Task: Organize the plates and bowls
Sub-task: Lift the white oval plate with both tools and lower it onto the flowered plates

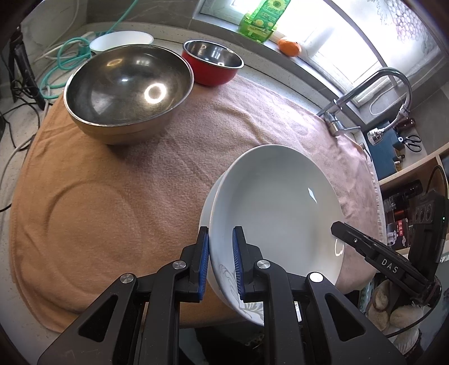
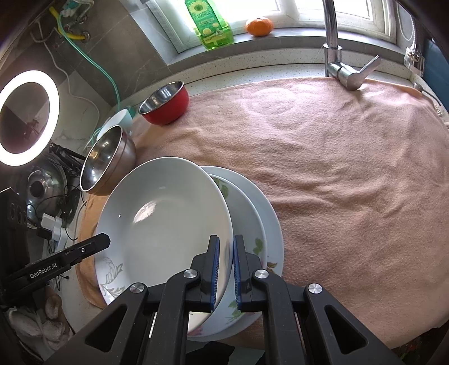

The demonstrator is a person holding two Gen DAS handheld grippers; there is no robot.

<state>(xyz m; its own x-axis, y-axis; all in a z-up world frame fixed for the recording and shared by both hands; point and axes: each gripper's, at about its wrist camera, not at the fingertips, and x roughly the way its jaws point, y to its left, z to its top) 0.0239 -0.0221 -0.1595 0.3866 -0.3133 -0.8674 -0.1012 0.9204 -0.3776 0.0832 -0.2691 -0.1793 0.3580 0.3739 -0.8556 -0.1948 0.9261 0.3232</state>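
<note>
A plain white deep plate [image 1: 275, 207] [image 2: 165, 213] rests in a second plate with a grey leaf pattern [image 1: 249, 307] [image 2: 110, 276]. My left gripper [image 1: 220, 264] is shut on the left rims of both, and shows in the right wrist view as a black finger [image 2: 84, 248]. My right gripper [image 2: 226, 266] is shut on the plain plate's opposite rim, seen as a black finger [image 1: 364, 250]. Under that rim lie a flower-patterned plate [image 2: 249, 224] and a larger white plate [image 2: 273, 221] on the towel. A steel bowl [image 1: 129, 92] [image 2: 108, 162], a red bowl [image 1: 213, 63] [image 2: 165, 104] and a white bowl [image 1: 120, 40] [image 2: 115, 123] stand beyond.
A peach towel [image 1: 112, 196] [image 2: 350, 182] covers the counter. A faucet [image 1: 336, 120] [image 2: 345, 70] rises at its far right edge. A green bottle [image 2: 210, 25] and an orange [image 2: 259, 26] sit on the sill. A ring light [image 2: 28, 118] and cables [image 1: 64, 56] crowd the left.
</note>
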